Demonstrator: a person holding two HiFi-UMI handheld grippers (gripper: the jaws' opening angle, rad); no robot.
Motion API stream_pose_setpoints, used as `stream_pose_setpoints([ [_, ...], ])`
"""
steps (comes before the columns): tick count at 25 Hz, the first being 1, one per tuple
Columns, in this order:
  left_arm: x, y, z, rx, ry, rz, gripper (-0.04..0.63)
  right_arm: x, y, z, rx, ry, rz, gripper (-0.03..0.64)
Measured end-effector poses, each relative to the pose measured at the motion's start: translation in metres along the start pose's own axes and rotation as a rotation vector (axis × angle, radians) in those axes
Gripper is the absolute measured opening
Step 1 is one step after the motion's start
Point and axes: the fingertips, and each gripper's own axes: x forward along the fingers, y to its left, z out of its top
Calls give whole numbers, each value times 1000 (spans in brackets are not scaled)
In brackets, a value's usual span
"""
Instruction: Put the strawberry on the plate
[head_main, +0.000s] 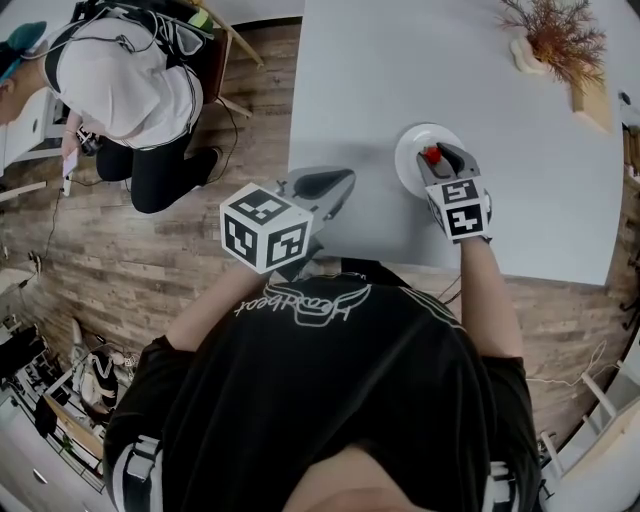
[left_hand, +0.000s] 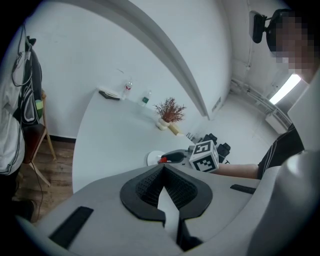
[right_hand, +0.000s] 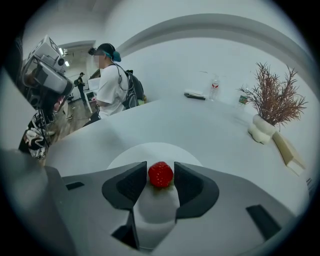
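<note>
A red strawberry (right_hand: 160, 174) rests on the small white plate (right_hand: 150, 150) on the grey table, with a shadow under it. My right gripper (right_hand: 160, 169) is lowered over the plate, one jaw on each side of the berry with only a hair of room, so it looks open. From the head view, the strawberry (head_main: 432, 154) shows at the tips of the right gripper (head_main: 443, 163), above the plate (head_main: 410, 150). My left gripper (head_main: 325, 185) hovers at the table's near edge, left of the plate, shut with nothing held; its tips (left_hand: 163, 170) meet.
A dried plant in a white vase (head_main: 555, 35) and a wooden block (head_main: 592, 100) stand at the table's far right. Bottles (right_hand: 215, 89) and a flat dark object sit at the far end. A person in a white shirt (head_main: 130, 80) crouches on the floor to the left.
</note>
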Motion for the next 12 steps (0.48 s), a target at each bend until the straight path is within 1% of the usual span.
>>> stream_pose_setpoints([
  [3,-4,3,-1,-4,-5,10,8,0,-2,-1,8,-4,-5,160],
  [5,-9,4,-1,-6,-8,11,8,-3,-3,2,18,-11,-14,190],
  [7,-15,4,0,-4,-13,8,8,-10,-4,9,32,-26,-28,206],
  [12,-32,-1,5,13,-40,-11,8,-47,-7,30,92,-107,-74,210],
])
